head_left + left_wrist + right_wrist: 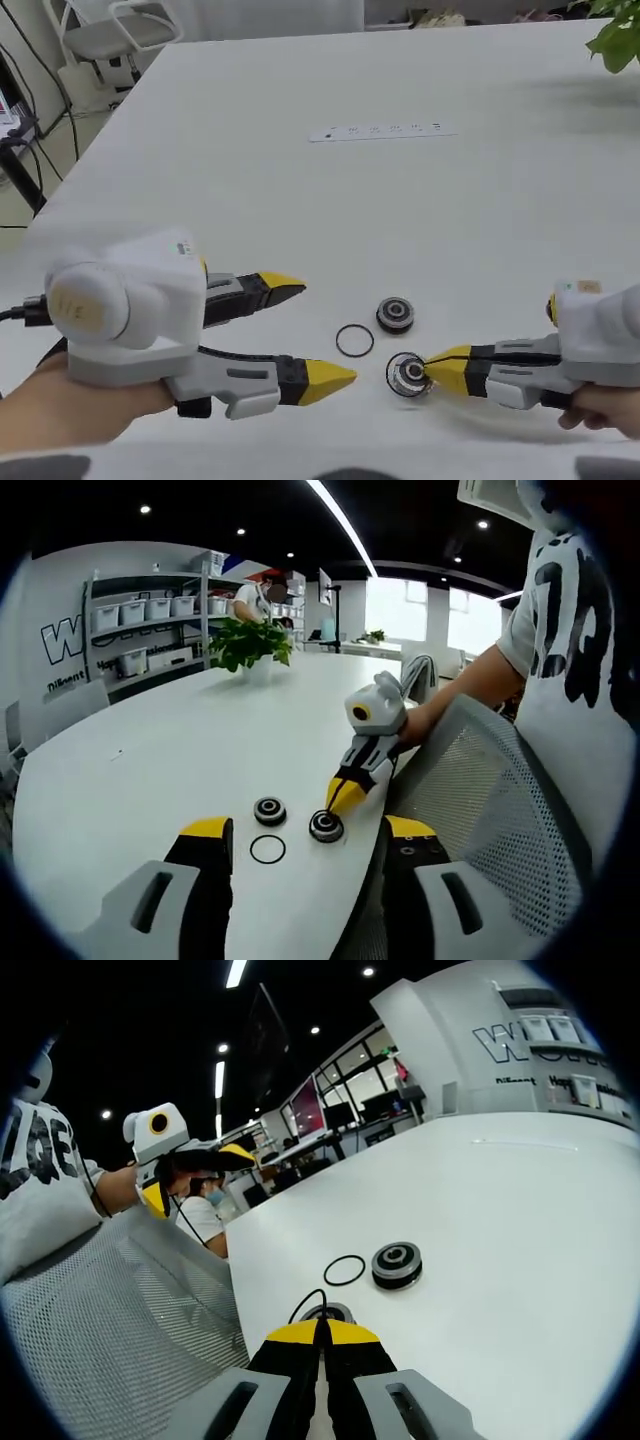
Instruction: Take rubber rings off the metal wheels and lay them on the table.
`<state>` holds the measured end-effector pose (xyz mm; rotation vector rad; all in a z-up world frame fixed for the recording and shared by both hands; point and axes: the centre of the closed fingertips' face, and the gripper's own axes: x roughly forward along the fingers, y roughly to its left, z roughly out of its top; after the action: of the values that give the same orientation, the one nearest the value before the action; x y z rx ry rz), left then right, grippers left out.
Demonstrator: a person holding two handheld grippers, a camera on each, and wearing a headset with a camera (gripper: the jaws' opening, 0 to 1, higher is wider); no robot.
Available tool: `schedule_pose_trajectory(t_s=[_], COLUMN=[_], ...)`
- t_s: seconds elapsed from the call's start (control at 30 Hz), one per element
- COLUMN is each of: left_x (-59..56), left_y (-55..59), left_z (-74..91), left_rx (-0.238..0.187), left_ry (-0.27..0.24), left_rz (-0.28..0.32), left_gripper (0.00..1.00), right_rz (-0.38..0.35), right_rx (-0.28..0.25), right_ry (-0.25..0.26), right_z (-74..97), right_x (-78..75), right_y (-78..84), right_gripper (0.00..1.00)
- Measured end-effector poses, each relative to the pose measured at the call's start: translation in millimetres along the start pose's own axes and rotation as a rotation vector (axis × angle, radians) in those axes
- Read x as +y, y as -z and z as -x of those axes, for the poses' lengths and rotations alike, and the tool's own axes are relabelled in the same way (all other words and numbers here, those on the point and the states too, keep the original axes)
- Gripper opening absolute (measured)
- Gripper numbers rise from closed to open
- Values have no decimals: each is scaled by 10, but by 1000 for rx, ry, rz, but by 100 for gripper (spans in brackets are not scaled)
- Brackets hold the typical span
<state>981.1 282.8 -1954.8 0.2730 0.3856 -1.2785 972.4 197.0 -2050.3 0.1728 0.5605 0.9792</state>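
Observation:
Two metal wheels lie near the table's front edge. The far wheel (395,314) (270,811) (397,1262) still wears its black rubber ring. A loose rubber ring (354,340) (267,849) (344,1270) lies flat just left of it. My right gripper (432,366) (322,1336) is shut at the near wheel (407,372) (326,826) (326,1312), pinching a thin black loop of that wheel's ring, which lifts off the rim. To the left of the parts, above the table, my left gripper (315,332) (308,830) hangs open and holds nothing.
A white power strip (385,131) lies mid-table, farther back. A green plant (615,40) (245,642) stands at the far right corner and a white chair (110,35) beyond the far left. A grey mesh chair back (500,810) (130,1320) is close behind the front edge.

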Motion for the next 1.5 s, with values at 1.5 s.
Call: schedule_pose_trajectory(t_s=[1.5], left_x=[148], left_y=[78], left_z=[312], left_rx=[-10], left_ry=[-90], left_rz=[40], left_gripper=[63], right_rz=[148], right_rx=[90], right_ry=[-114], right_z=[-272], right_x=[81], right_y=[-374], right_gripper=[0])
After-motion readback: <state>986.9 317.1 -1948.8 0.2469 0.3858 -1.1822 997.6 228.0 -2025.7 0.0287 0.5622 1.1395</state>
